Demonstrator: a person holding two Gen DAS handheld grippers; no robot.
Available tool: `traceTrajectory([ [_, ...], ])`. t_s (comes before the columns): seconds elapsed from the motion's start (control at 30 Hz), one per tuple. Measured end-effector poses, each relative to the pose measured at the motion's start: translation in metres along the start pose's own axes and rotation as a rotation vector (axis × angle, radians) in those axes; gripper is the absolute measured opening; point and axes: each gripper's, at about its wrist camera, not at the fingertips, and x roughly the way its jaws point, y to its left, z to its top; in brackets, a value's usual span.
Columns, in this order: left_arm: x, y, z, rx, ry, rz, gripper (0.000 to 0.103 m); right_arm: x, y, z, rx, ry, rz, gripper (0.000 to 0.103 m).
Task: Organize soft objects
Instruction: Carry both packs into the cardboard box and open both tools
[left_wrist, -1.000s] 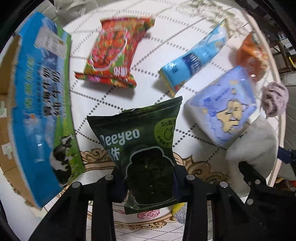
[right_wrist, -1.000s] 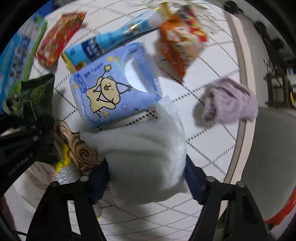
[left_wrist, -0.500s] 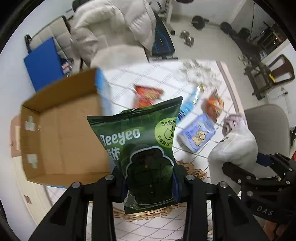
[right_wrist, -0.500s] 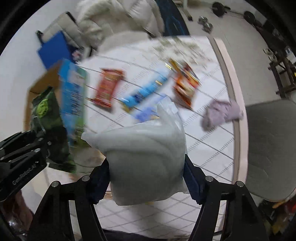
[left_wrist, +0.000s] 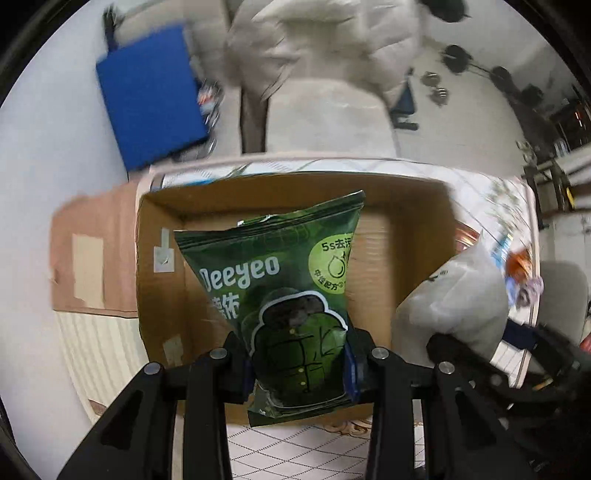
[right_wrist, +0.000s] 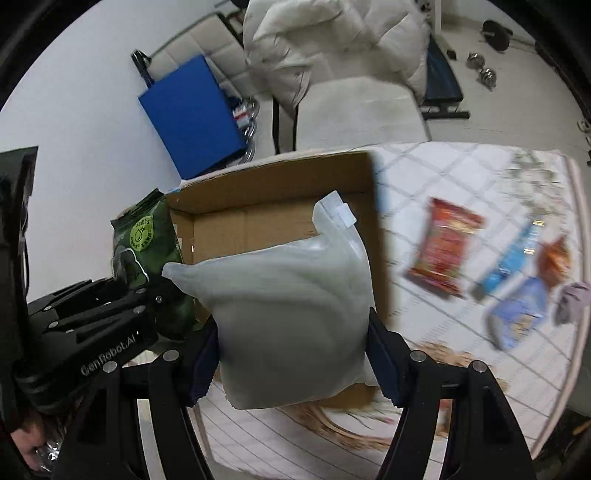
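My left gripper (left_wrist: 299, 363) pinches the dark green "Deeyeo" foil pouch (left_wrist: 284, 291) by its lower half, now held upright over the open brown cardboard box (left_wrist: 406, 229), which half a second ago sat off to the left. My right gripper (right_wrist: 291, 354) squeezes the soft translucent white plastic bag (right_wrist: 288, 306) (bulging between my jaws), now hanging above the box's right part. The red snack packet (right_wrist: 443, 247) and blue packets lie farther right on the white quilted tabletop (right_wrist: 424, 177).
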Motion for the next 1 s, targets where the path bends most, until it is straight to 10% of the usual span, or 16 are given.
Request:
traceTrajectory([
  [0.37,0.111,0.056,0.059,0.013,0.200,-0.098,0.033,0.118,0.062,0.051,-0.014,0.065,-0.166,0.074],
  [0.77,0.142,0.052,0.066,0.015,0.284,-0.121,0.036,0.161,0.048,0.060,0.001,0.104,-0.200,0.084],
  [0.9,0.130,0.058,0.064,0.004,0.260,-0.115,0.052,0.154,0.048,0.060,-0.001,0.121,-0.190,0.090],
  [1.0,0.113,0.063,0.060,-0.004,0.210,-0.102,0.093,0.139,0.048,0.057,-0.017,0.107,-0.212,0.101],
])
